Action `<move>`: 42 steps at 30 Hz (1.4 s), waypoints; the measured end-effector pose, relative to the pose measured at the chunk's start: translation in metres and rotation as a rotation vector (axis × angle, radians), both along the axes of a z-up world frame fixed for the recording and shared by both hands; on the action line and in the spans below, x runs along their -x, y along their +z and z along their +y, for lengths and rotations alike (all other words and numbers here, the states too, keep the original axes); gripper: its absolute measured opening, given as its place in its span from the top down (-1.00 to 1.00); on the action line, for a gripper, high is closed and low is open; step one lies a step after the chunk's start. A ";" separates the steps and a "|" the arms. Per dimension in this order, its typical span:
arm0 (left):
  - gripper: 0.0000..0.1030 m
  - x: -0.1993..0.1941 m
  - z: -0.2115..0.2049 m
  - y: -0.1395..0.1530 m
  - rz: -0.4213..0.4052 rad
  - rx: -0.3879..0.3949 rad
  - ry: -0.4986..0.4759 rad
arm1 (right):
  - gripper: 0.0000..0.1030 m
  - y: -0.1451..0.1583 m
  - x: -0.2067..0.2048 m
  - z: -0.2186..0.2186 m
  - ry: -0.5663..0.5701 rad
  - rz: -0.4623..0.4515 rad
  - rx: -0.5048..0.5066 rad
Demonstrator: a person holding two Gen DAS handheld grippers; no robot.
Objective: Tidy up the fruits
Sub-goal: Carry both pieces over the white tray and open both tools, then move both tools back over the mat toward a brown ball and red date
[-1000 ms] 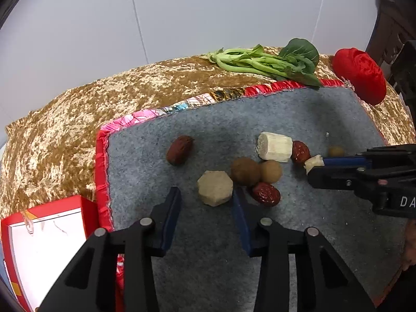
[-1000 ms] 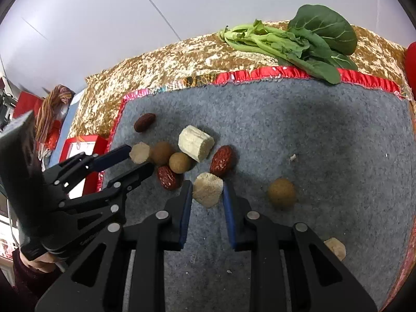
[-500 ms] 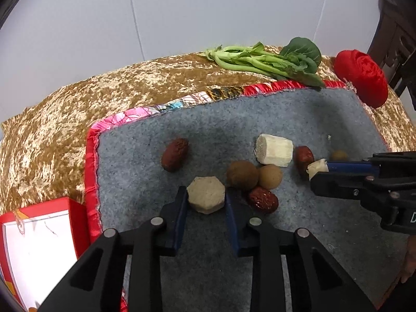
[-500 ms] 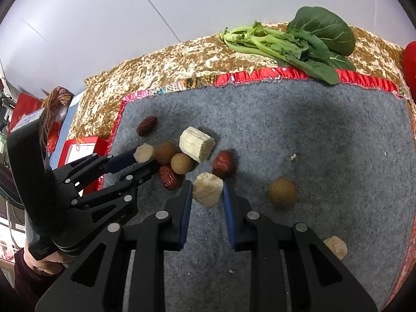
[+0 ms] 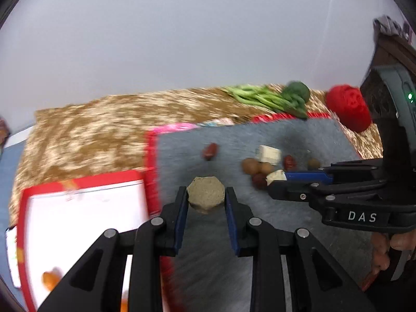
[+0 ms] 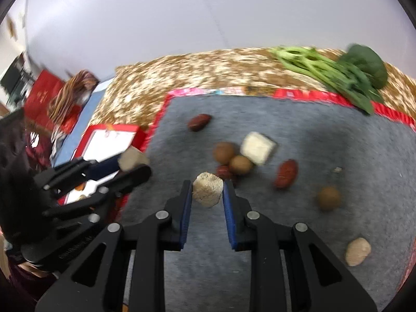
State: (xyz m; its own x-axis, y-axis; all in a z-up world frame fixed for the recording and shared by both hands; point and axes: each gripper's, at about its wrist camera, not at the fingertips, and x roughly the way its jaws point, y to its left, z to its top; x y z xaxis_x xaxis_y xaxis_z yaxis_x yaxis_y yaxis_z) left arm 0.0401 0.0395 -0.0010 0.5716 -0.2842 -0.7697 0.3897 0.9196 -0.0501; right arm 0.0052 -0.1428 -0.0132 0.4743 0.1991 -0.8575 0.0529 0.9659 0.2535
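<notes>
Left wrist view: left gripper (image 5: 206,199) clamps a tan faceted chunk (image 5: 206,193); the right gripper (image 6: 207,193) pinches a pale fibrous chunk (image 6: 207,188). Shallow fingertip holds risk drops short of the red-rimmed white tray (image 5: 85,184).

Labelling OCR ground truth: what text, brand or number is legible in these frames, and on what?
"DAS": white letters on the black body of the right gripper, left wrist view.
Embossed lettering on the left gripper body, right wrist view: too blurred to read.
Marks on the red-rimmed white box: too blurred to read.
Nothing else legible.
</notes>
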 end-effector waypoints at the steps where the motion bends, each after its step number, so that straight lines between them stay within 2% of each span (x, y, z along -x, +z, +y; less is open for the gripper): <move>1: 0.48 0.004 0.013 0.003 -0.005 0.001 0.035 | 0.51 0.001 -0.001 0.007 0.018 -0.008 -0.003; 9: 0.48 0.028 0.102 -0.005 0.023 0.007 0.257 | 0.51 0.005 -0.011 0.084 0.197 -0.065 -0.014; 14: 0.48 0.034 0.122 -0.011 0.028 -0.017 0.295 | 0.51 0.002 -0.010 0.136 0.321 -0.086 -0.017; 18: 0.48 0.038 0.131 -0.020 0.065 -0.027 0.298 | 0.51 -0.014 -0.012 0.163 0.368 -0.057 0.005; 30: 0.46 0.042 0.141 -0.034 0.115 -0.068 0.316 | 0.50 -0.040 -0.017 0.182 0.402 0.011 0.017; 34: 0.44 0.041 0.138 -0.034 0.117 -0.089 0.336 | 0.50 -0.038 -0.015 0.186 0.416 0.002 0.007; 36: 0.34 0.040 0.137 -0.034 0.116 -0.092 0.342 | 0.49 -0.034 -0.014 0.186 0.421 -0.018 0.002; 38: 0.13 0.040 0.136 -0.031 0.100 -0.094 0.351 | 0.49 -0.028 -0.013 0.184 0.419 -0.034 -0.010; 42: -0.05 0.040 0.128 -0.025 0.048 -0.107 0.348 | 0.47 -0.016 -0.012 0.175 0.397 -0.071 -0.022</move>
State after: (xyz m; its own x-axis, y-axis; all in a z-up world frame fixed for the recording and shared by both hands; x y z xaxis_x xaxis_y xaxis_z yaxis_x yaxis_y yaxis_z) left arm -0.0001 0.1676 -0.0259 0.5825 0.0049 -0.8128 0.0517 0.9977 0.0431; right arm 0.0173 0.0322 -0.0290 0.4147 0.3970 -0.8188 -0.3420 0.9019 0.2640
